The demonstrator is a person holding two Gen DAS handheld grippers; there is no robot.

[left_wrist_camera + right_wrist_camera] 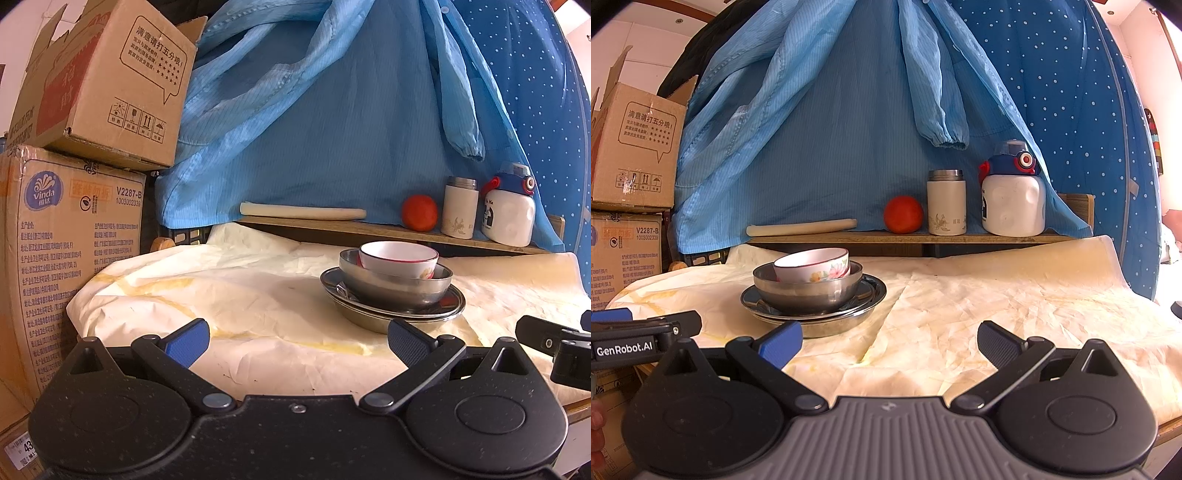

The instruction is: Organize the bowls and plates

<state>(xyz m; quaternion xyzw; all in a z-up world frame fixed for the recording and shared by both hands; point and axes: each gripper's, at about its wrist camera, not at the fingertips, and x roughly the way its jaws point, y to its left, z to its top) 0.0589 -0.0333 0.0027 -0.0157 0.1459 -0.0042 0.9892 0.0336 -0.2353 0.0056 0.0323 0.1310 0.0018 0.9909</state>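
Observation:
A stack of dishes sits on the cream cloth: a white bowl with a red rim [398,257] [812,266] rests tilted inside a steel bowl [395,286] [809,290], which stands on steel plates [395,308] [816,312]. My left gripper [297,341] is open with nothing between its blue pads, a short way in front of the stack and to its left. My right gripper [890,343] is open too, in front of the stack and to its right. Each gripper shows at the edge of the other's view.
A wooden shelf [905,238] at the back holds a rolled sheet [801,227], an orange fruit [903,215], a white flask [946,203] and a white bottle with a blue lid [1014,195]. Blue garments [314,110] hang behind. Cardboard boxes [74,236] are stacked at the left.

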